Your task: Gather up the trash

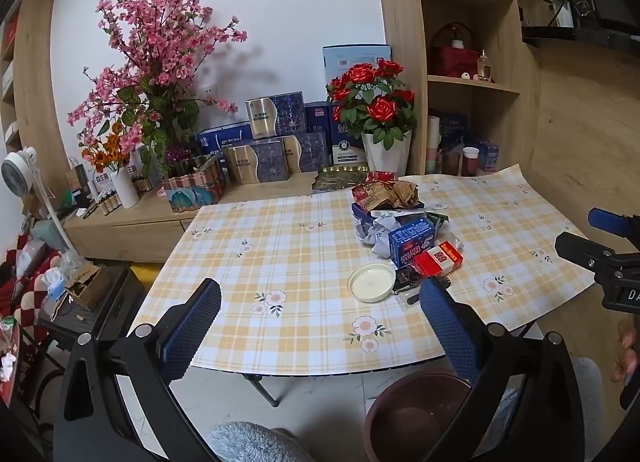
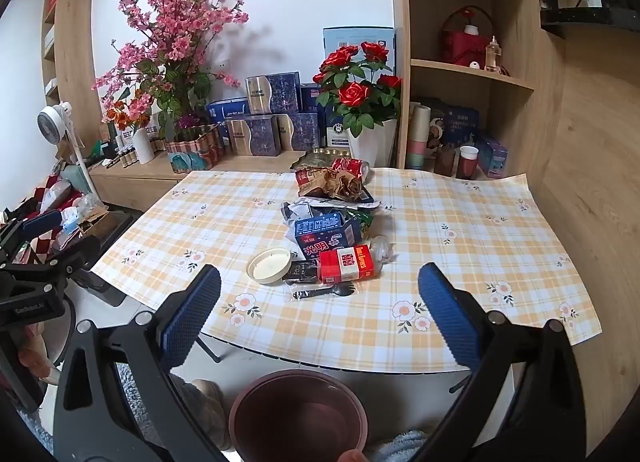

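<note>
A heap of trash lies on the checked tablecloth [image 2: 460, 262]: a red and white carton [image 2: 347, 264], a blue box [image 2: 326, 234], a white round lid [image 2: 269, 265], a black plastic spoon [image 2: 320, 293], crumpled brown wrappers [image 2: 332, 182] and white paper [image 2: 298, 210]. The same carton [image 1: 438, 258], blue box [image 1: 412, 240] and lid [image 1: 372, 282] show in the left wrist view. A dark red bin [image 2: 298, 416] stands on the floor below the table's near edge. My left gripper [image 1: 320, 322] and right gripper [image 2: 320, 320] hover open before the table, nothing between their fingers.
Behind the table a low wooden cabinet [image 1: 256, 190] carries pink blossom branches [image 1: 160, 62], a red rose pot [image 1: 376, 102] and several blue boxes. Shelves [image 2: 472, 74] rise at the right. A white fan [image 1: 20, 170] and clutter sit on the left. The bin [image 1: 416, 418] is beside grey slippers.
</note>
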A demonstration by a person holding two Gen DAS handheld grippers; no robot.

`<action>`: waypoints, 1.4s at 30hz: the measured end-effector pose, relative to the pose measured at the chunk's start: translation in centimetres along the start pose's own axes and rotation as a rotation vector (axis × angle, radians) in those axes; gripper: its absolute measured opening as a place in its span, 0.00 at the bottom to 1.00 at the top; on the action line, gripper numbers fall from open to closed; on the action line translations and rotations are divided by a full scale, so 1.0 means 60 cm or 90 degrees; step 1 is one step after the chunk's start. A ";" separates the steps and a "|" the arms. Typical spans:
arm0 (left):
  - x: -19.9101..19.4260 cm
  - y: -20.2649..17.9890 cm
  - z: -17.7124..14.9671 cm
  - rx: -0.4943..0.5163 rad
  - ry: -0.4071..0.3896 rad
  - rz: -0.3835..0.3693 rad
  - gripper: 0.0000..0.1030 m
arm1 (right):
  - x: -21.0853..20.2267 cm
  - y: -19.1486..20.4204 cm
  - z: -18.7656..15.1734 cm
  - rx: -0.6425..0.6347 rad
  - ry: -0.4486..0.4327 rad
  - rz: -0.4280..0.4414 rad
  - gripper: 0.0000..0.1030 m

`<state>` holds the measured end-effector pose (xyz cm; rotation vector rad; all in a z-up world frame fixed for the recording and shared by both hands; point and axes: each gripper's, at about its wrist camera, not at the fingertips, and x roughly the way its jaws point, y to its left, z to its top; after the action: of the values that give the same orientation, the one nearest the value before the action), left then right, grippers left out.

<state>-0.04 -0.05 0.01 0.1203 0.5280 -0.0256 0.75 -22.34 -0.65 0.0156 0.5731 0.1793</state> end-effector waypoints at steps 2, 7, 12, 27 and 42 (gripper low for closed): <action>0.000 0.000 0.000 0.001 -0.001 0.001 0.95 | 0.000 0.000 0.000 0.000 0.003 0.000 0.95; 0.002 0.000 0.000 -0.001 0.003 0.004 0.95 | 0.000 -0.001 0.001 -0.002 0.003 -0.001 0.95; -0.003 -0.005 0.011 0.002 -0.001 0.004 0.95 | 0.001 -0.001 0.001 -0.002 0.003 -0.001 0.95; -0.016 0.006 0.018 0.000 -0.004 0.005 0.95 | 0.002 -0.001 0.002 -0.002 0.004 -0.002 0.95; -0.023 0.015 0.024 0.001 -0.007 0.007 0.95 | 0.001 0.000 0.001 -0.002 0.005 -0.003 0.95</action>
<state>-0.48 0.64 2.04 0.1244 0.5157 -0.0157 0.80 -22.35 -0.63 0.0112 0.5809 0.1759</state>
